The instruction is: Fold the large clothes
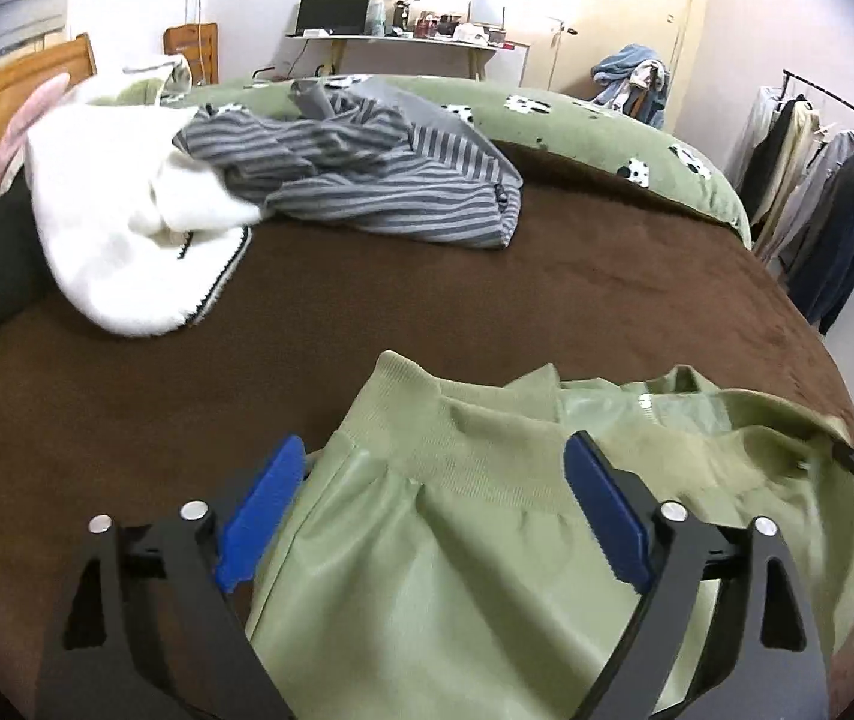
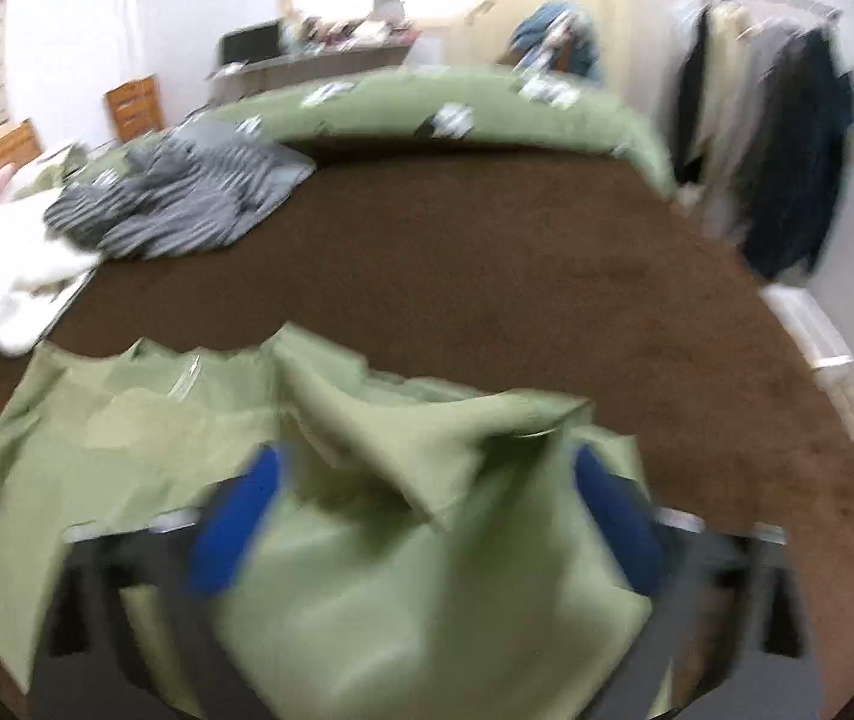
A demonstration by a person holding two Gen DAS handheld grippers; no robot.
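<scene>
The green jacket [image 1: 457, 540] lies on the brown bed [image 1: 487, 276] between both wide-open hand-held grippers, left [image 1: 433, 504] and right [image 2: 427, 516], so it could bunch up if they close carelessly.

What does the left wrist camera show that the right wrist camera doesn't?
Only the left wrist view shows the light green garment's ribbed band sharply, lying between the open left hand-held gripper and its blue fingers.

Only the right wrist view, which is blurred, shows a white unit beside the bed, and the right hand-held gripper open around bunched green fabric.

Both show the brown bedspread, the striped grey garment, the white garment and the clothes rack.
</scene>
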